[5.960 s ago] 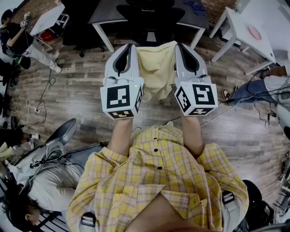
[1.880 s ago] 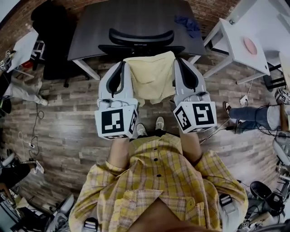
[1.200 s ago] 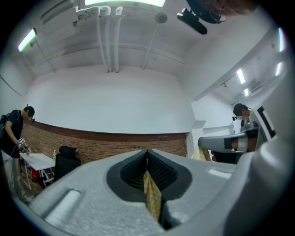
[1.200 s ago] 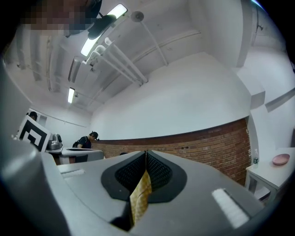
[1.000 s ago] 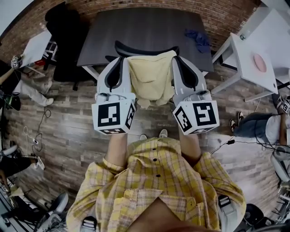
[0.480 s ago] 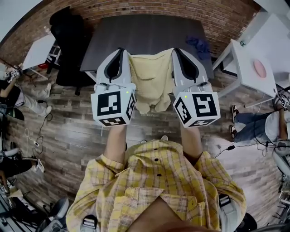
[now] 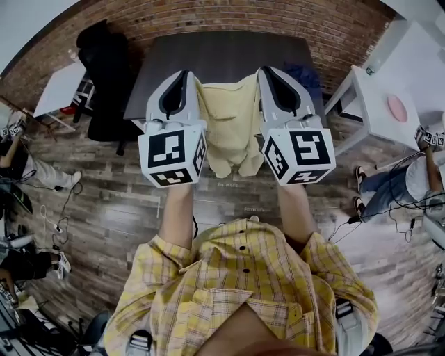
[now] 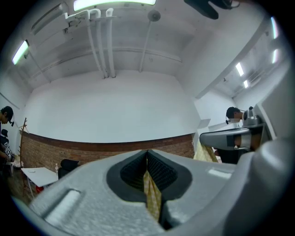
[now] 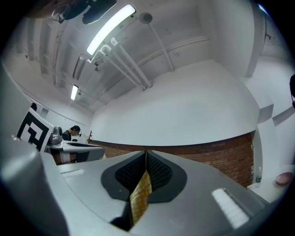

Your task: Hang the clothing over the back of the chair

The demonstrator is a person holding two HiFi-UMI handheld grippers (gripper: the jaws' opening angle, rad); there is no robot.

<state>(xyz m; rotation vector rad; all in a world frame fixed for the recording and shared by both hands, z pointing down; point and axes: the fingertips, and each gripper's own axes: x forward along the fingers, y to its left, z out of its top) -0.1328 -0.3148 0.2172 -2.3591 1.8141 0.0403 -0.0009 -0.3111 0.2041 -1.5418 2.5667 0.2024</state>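
Note:
The pale yellow garment (image 7: 227, 122) hangs stretched between my two grippers, held up in front of the dark table (image 7: 222, 49). My left gripper (image 7: 186, 75) is shut on the garment's left top edge, and a strip of yellow fabric (image 8: 151, 196) shows pinched between its pads. On the right top edge my right gripper (image 7: 263, 71) is also shut, with the fabric (image 9: 140, 193) clamped in its jaws. Both grippers point roughly level, side by side. The chair with the curved back is hidden behind the garment and grippers.
A blue cloth (image 7: 300, 71) lies on the dark table's right end. A black chair draped in dark clothing (image 7: 104, 73) stands at the left, a white table (image 7: 389, 83) at the right. A brick wall (image 7: 208, 17) runs behind. Other people sit at both edges.
Both grippers have risen together with the garment. The black chair back seen above the garment a second ago is now covered by it.

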